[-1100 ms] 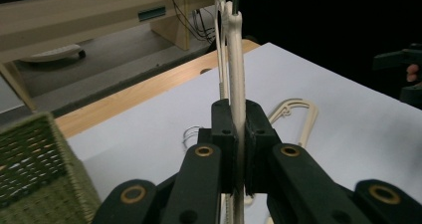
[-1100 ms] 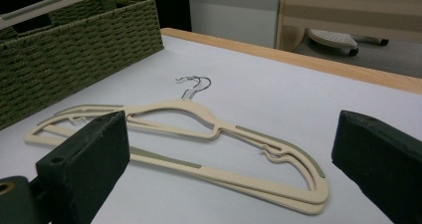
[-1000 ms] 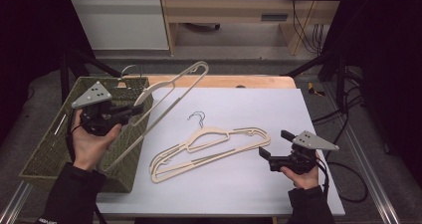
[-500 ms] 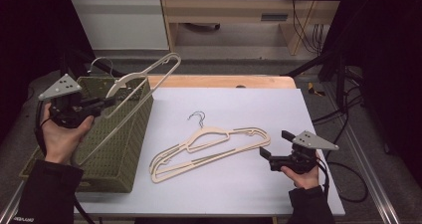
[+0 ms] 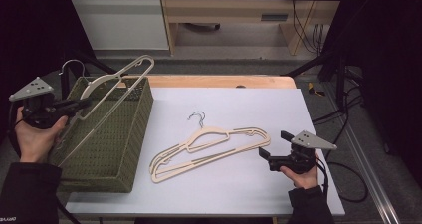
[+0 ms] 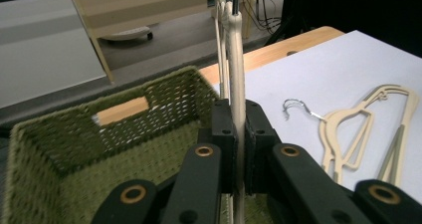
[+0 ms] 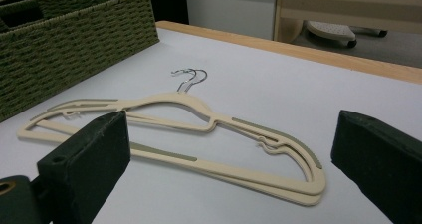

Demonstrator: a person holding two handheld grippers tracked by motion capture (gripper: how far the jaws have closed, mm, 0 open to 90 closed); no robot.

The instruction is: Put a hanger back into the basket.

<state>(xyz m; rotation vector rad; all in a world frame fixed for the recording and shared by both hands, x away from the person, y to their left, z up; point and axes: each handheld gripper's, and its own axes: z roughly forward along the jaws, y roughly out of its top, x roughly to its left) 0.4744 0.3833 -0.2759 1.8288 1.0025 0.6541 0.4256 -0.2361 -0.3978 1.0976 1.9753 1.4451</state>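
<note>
Left gripper (image 5: pixel 82 104), held over the near-left part of the green woven basket (image 5: pixel 133 134), is clamped on the shoulder bar of a cream hanger (image 5: pixel 119 79); in the left gripper view the thin bar (image 6: pixel 238 84) stands edge-on between the closed jaws. Right gripper (image 5: pixel 263 154) rests on the white table (image 5: pixel 308 104) with jaws wide apart, just beside the stacked hangers (image 5: pixel 209 147), touching nothing. The step in hand appears to be lowering the held hanger into the basket: tilting it so its long side runs along the basket's length, and keeping the metal hook (image 5: pixel 74 64) clear of the rim, should let it drop flat. The hanger is slim, flat and pale, with a notched shoulder and a lower bar; it projects up and rightward above the basket's far edge
</note>
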